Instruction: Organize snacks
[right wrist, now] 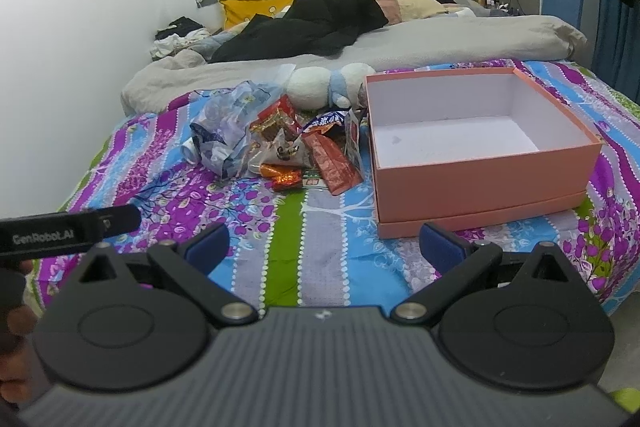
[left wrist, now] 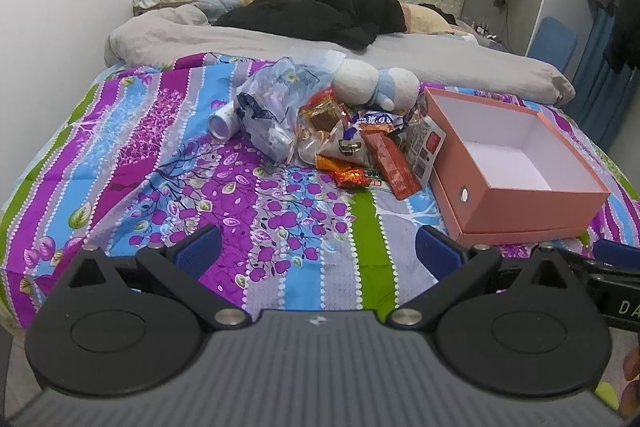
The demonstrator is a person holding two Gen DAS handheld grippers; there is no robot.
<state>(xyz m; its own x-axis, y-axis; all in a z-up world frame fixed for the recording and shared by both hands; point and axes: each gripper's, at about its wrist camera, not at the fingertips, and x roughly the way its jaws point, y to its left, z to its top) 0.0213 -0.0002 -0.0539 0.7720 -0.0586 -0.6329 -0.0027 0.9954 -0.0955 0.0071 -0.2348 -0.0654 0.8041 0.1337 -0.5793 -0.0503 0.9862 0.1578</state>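
Hovering over the bed [left wrist: 120, 163], both tongs spread wide and empty.
Left tongs [left wrist: 318, 247] and right tongs [right wrist: 324, 245] face the snacks [left wrist: 360, 143], heaped just left of the open box [left wrist: 520, 203].

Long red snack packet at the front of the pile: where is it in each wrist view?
Left wrist: long red snack packet right of centre, just left of the pink box.
Right wrist: packet at centre, left of the box.
Shared landmark: white plush toy behind the pile.
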